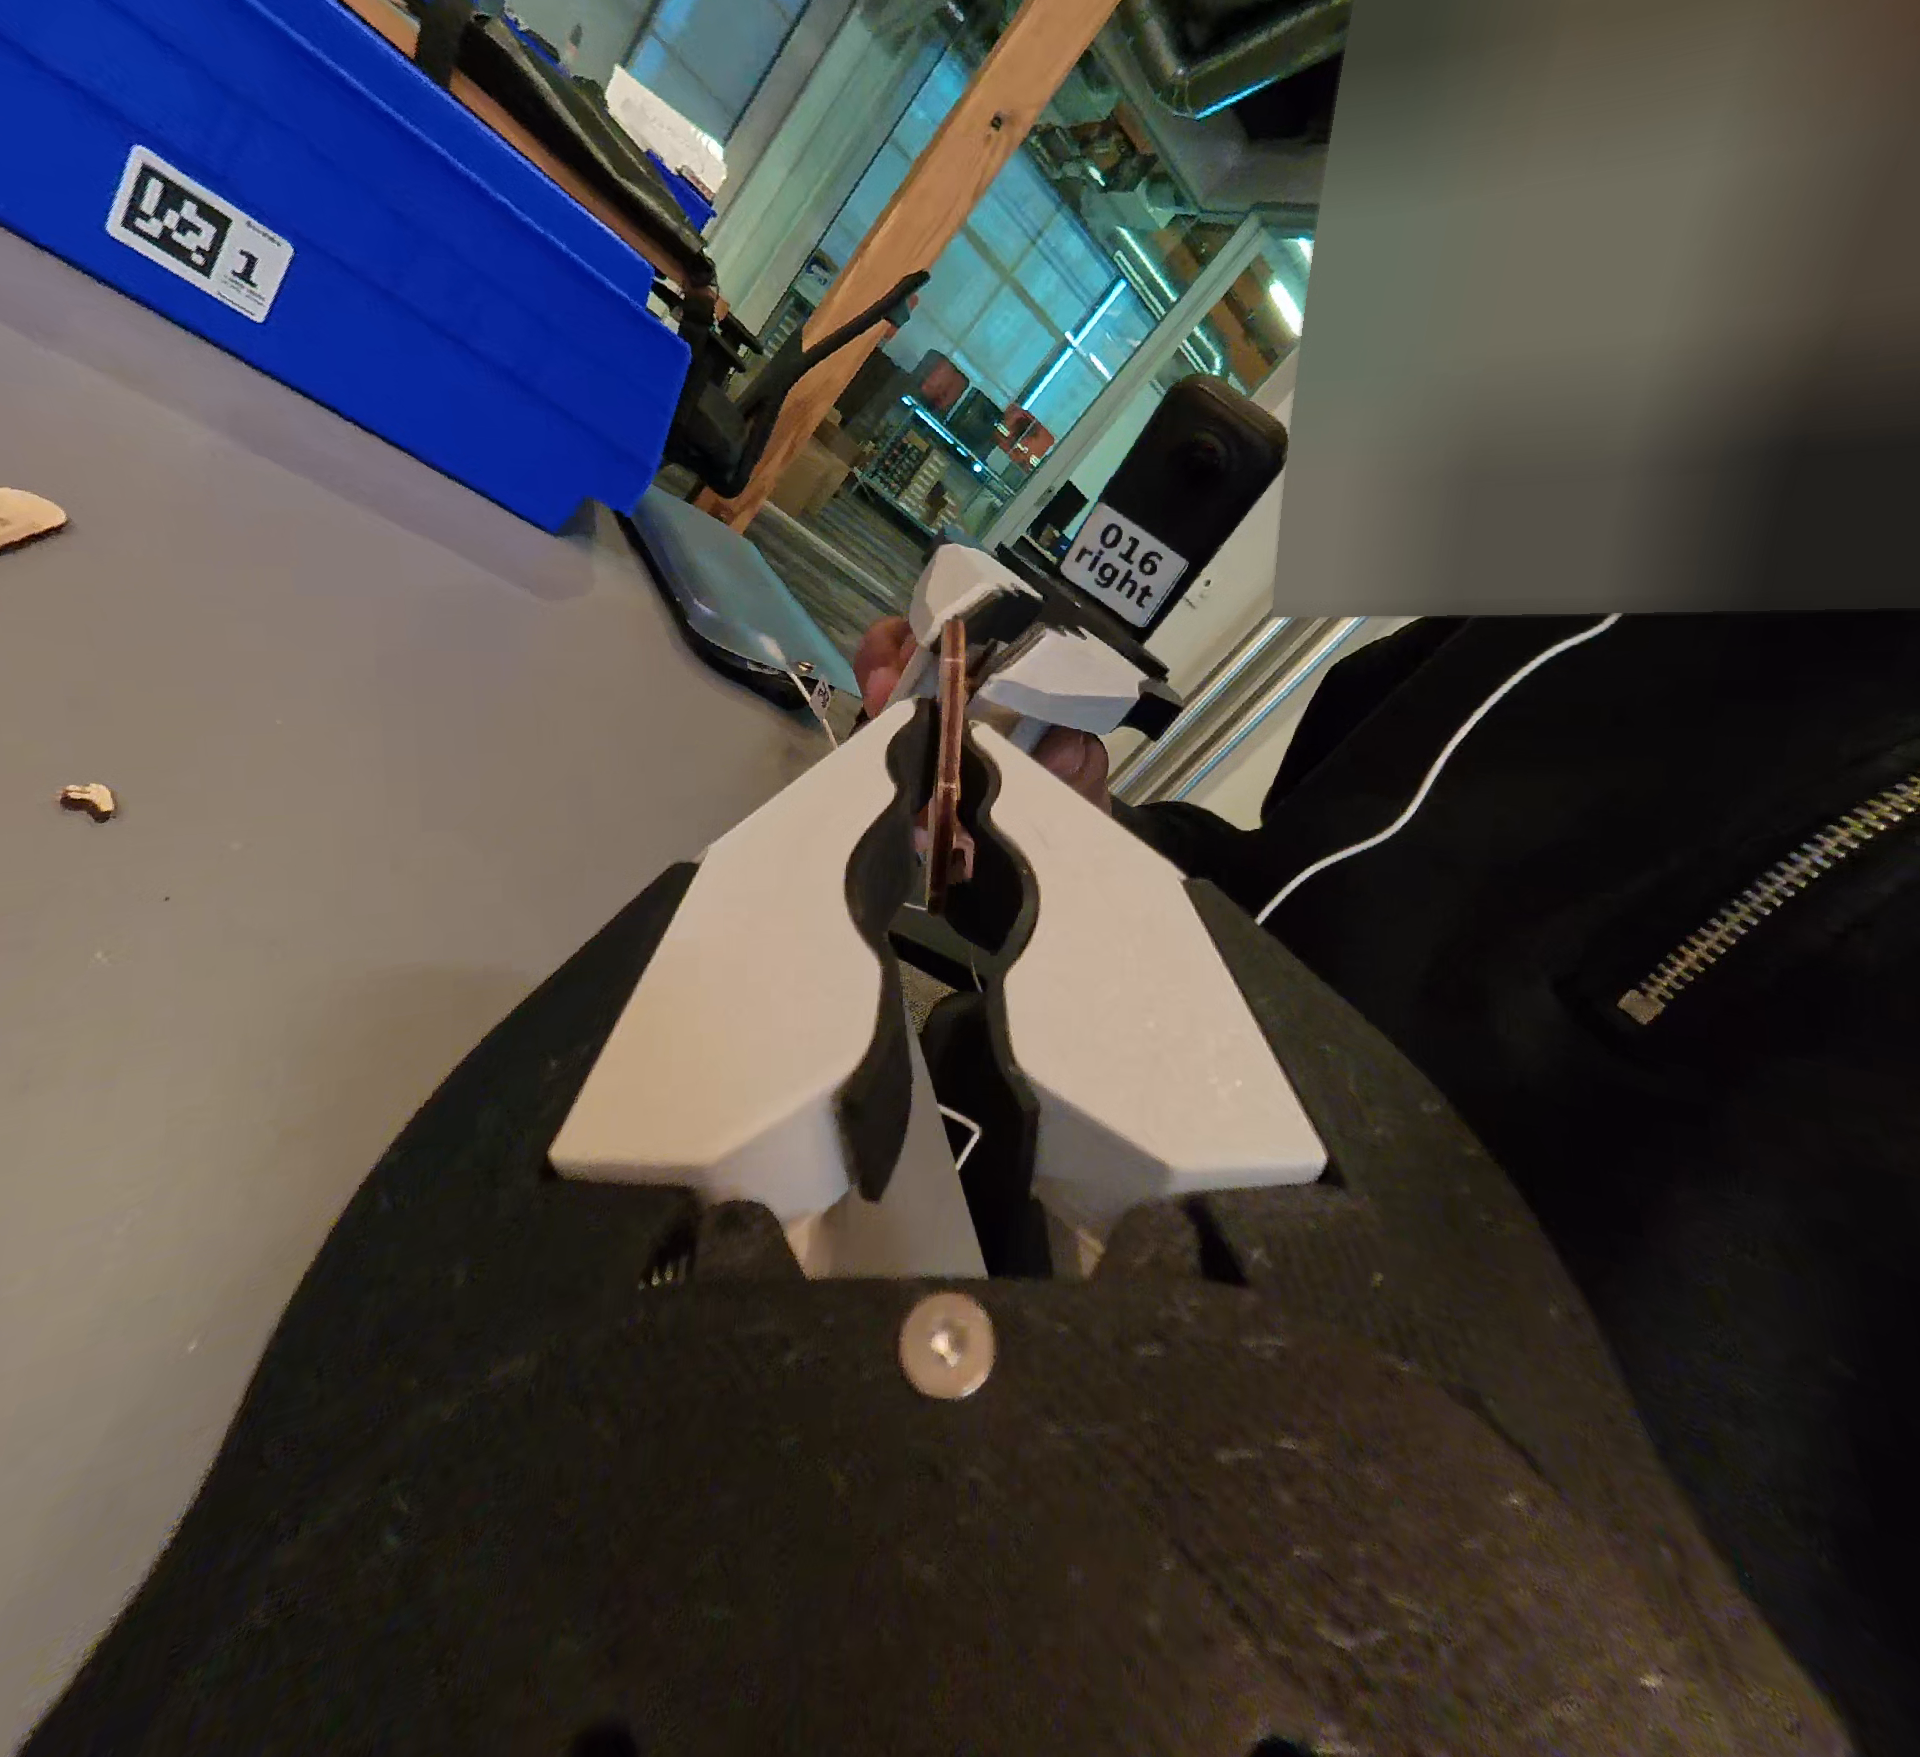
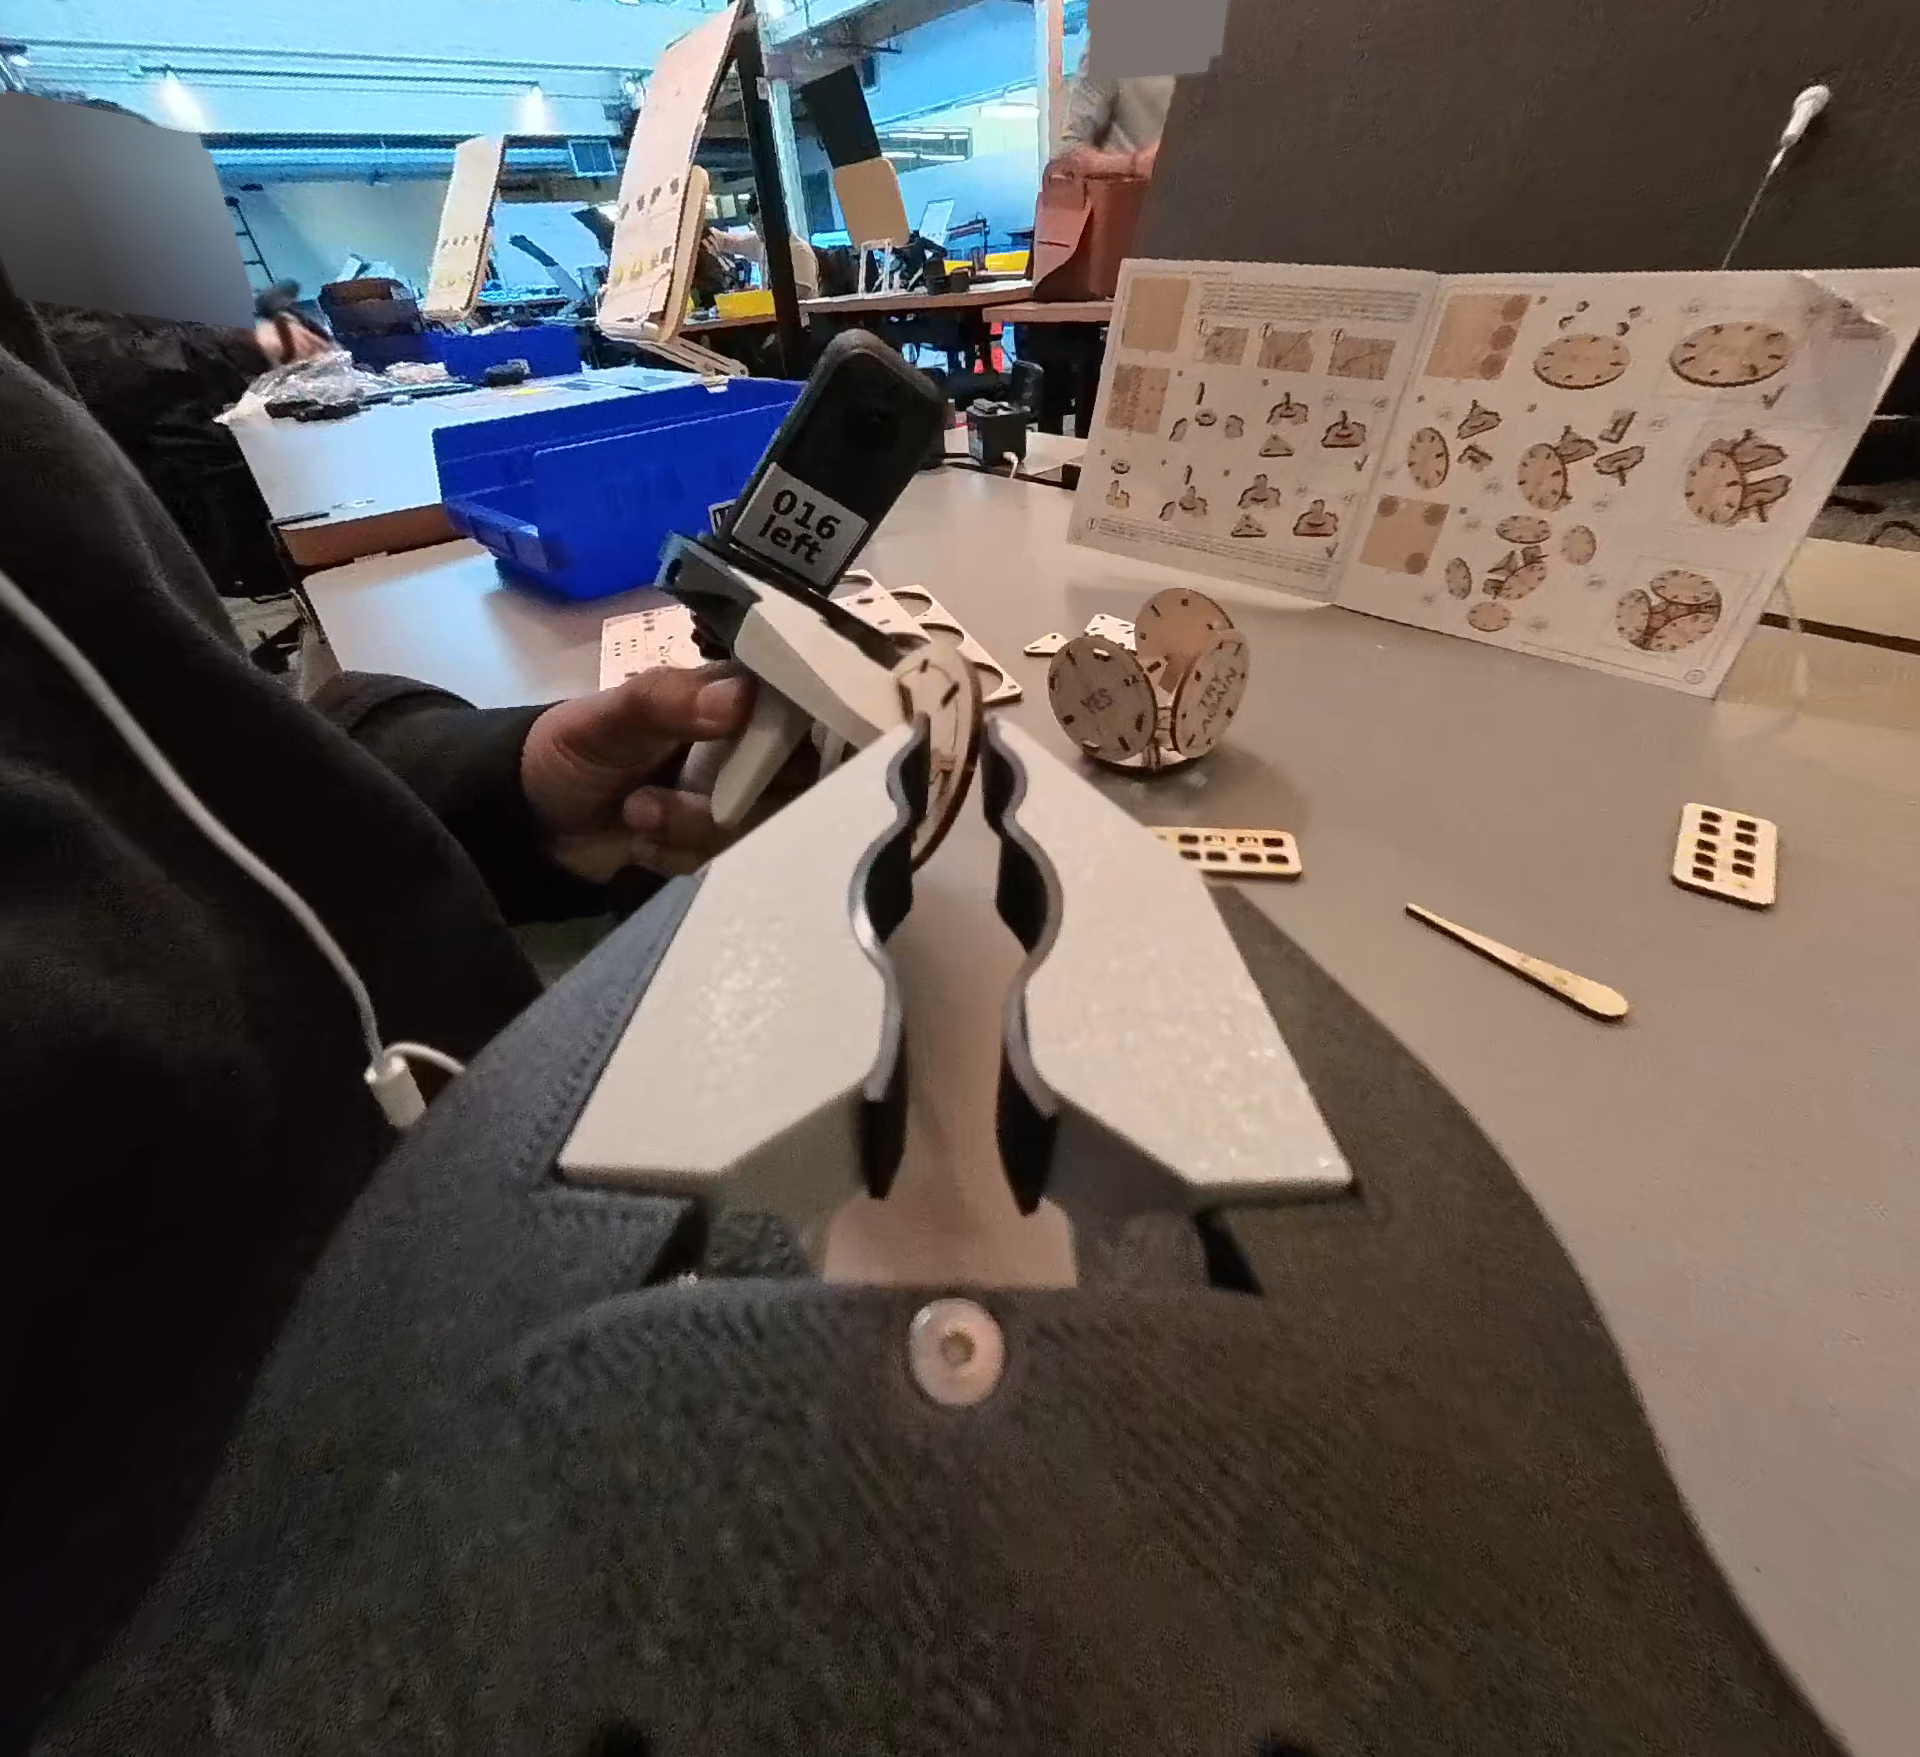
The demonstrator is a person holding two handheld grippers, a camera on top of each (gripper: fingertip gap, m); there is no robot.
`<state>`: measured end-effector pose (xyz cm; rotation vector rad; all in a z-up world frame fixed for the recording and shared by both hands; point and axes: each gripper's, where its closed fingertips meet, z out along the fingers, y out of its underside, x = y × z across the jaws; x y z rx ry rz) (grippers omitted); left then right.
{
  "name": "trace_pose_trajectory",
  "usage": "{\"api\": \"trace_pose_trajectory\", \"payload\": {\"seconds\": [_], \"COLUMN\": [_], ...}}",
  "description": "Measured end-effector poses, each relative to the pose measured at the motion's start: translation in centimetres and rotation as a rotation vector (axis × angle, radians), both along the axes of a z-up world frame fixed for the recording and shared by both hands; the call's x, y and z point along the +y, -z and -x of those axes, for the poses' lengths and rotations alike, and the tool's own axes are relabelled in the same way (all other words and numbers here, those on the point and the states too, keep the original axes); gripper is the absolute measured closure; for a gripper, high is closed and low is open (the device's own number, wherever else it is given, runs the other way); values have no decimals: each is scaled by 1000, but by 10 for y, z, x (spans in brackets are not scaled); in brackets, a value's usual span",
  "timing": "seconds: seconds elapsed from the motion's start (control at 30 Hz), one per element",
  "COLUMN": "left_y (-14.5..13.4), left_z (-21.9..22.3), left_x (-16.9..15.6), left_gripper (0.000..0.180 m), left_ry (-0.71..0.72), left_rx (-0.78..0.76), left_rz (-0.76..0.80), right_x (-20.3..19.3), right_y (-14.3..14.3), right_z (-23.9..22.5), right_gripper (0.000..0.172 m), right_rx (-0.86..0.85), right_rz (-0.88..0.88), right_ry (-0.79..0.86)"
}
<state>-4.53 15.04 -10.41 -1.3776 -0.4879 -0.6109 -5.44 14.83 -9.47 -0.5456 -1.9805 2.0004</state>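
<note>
Both claws meet over the tabletop (image 2: 1455, 1136), in front of my chest and on the near left of the part-built wooden disc assembly (image 2: 1148, 684).

Left claw (image 1: 940, 731): closed to a narrow slit, pads pinched on a flat round wooden disc (image 1: 948, 772) with slots cut near its rim. From the left wrist the disc appears edge-on, and its far edge sticks out past the fingertips.

Right claw (image 2: 951, 751): narrow but not gripping. That far edge of the disc stands between its two fingers. One pad lies close against the wood, and the right wrist view shows a gap between the other pad and the disc, so I judge the left claw alone carries it.

Count, placed from the assembly:
- 1 disc in the claws.
- 1 assembly, three discs visible in it.
- 1 small triangular piece (image 2: 1044, 642) just to its left.
- 2 punched-out wooden sheets (image 2: 935, 616) further left, partly hidden behind the left claw.
- 2 small slotted rectangular plates, one just in front (image 2: 1231, 850), one off to the right (image 2: 1725, 853).
- 1 thin wooden pick (image 2: 1517, 962), in front and to the right.
- 1 open instruction sheet (image 2: 1455, 460), propped behind.
- 1 blue bin (image 2: 582, 471), far left.
</note>
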Motion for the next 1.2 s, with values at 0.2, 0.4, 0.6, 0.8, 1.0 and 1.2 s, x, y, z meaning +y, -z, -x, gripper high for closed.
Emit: {"api": "trace_pose_trajectory", "payload": {"seconds": [0.2,0.4,0.6,0.8,1.0,1.2], "left_y": [31,37,35,33,34,38], "left_z": [16,19,19,18,17,19], "left_x": [4,8,6,7,7,8], "left_gripper": [180,180,180,180,180,180], "left_ry": [-82,-103,-115,-104,-101,-112], "left_rx": [-95,-123,-119,-115,-112,-119], "left_rz": [156,190,177,168,177,205], "right_x": [15,9,9,9,10,11], "right_y": [22,46,46,44,45,51], "right_z": [15,17,18,16,15,17], "right_gripper": [142,154,163,164,165,162], "right_rx": [-70,-132,-107,-170,-210,-258], "right_rz": [-100,-235,-250,-199,-186,-198], "right_ry": [76,101,115,88,63,49]}}
